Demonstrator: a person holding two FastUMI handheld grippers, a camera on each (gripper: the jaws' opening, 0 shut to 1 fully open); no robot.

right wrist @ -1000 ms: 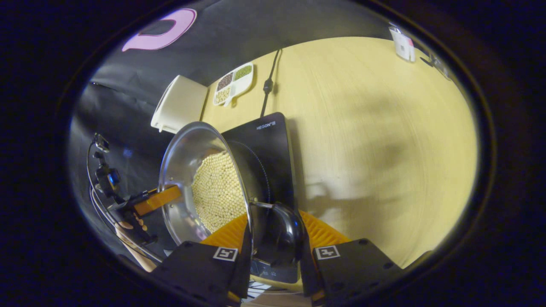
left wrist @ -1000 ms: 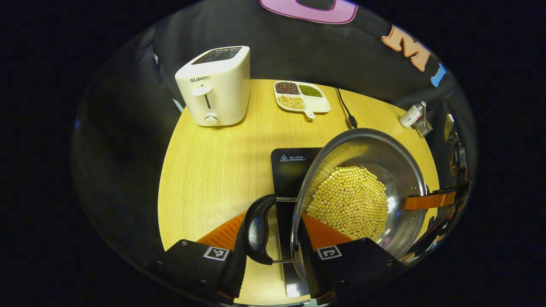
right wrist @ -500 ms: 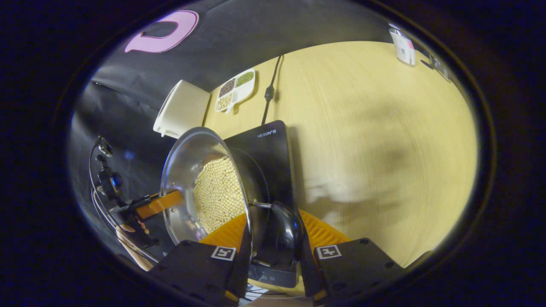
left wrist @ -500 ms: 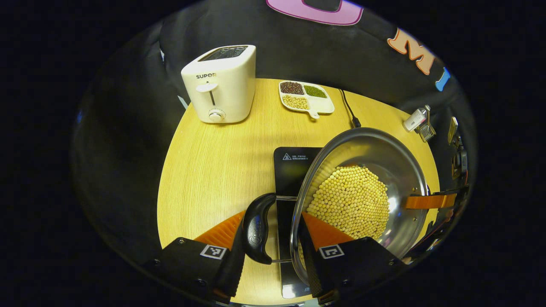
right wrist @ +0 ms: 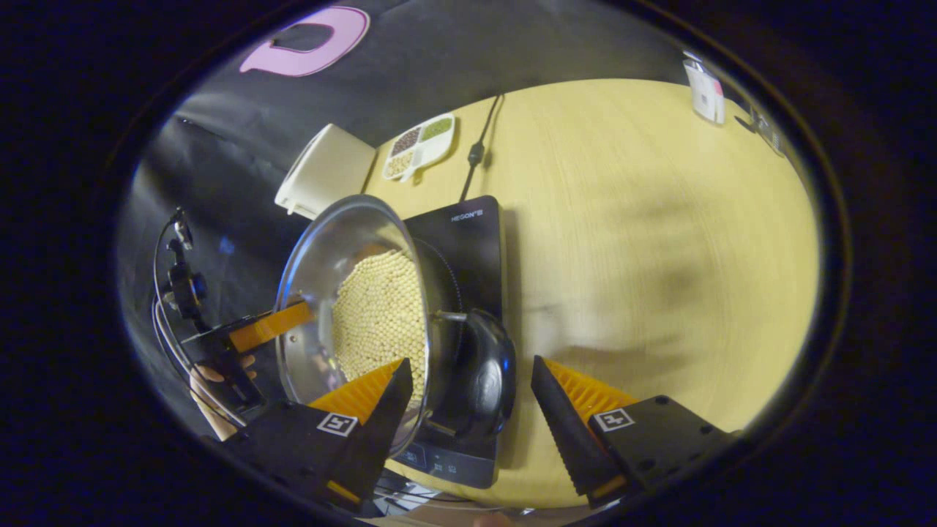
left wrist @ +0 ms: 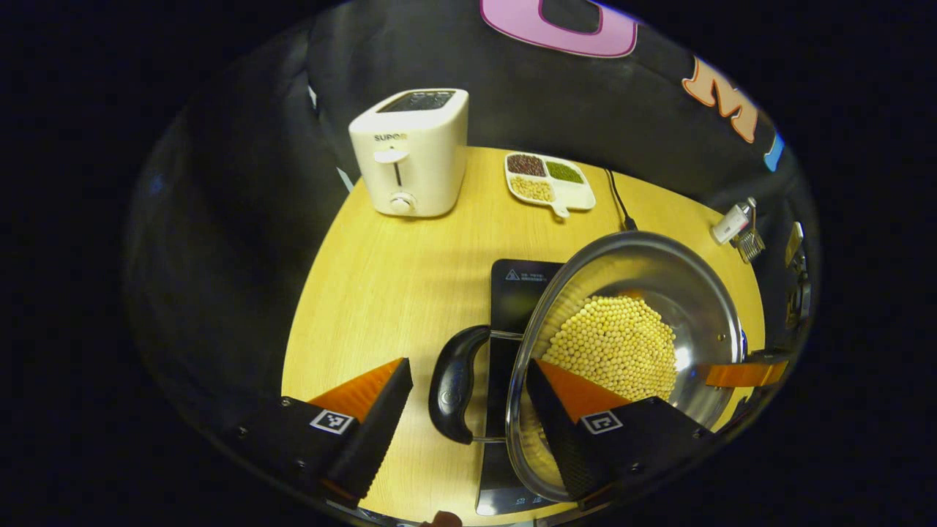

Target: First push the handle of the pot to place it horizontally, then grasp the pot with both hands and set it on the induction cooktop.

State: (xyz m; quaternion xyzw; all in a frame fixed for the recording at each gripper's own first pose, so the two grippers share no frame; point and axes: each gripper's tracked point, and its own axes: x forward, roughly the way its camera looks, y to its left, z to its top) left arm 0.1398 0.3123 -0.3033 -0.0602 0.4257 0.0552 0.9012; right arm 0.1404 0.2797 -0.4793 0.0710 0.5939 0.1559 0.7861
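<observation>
Where the pot (left wrist: 629, 359) sat over the induction cooktop (left wrist: 521, 293), it looked set down already, soybeans (left wrist: 615, 344) heaped in its bowl, though contact between base and glass could not be confirmed from these angles. Left handle (left wrist: 455, 384) lay flat, its long axis running across the gap of the left gripper (left wrist: 468, 380), which stood spread wide; neither finger touched the handle, one lying out over the table (left wrist: 381, 293), the other reaching over the pot rim. Right handle (right wrist: 479, 369) lay likewise between the fingers of the right gripper (right wrist: 468, 377), jaws parted, no contact seen. Each gripper faced its own handle straight ahead and close, the pot between the two; the left gripper also showed in the right gripper view across the bowl, a hand (right wrist: 212, 380) behind it. Judged: placing about finished, and each gripper had only to back straight off along its own line so as not to catch a handle. Farther off on the table: toaster (left wrist: 410, 154), divided dish of beans (left wrist: 549, 181), power cord (left wrist: 618, 201).
</observation>
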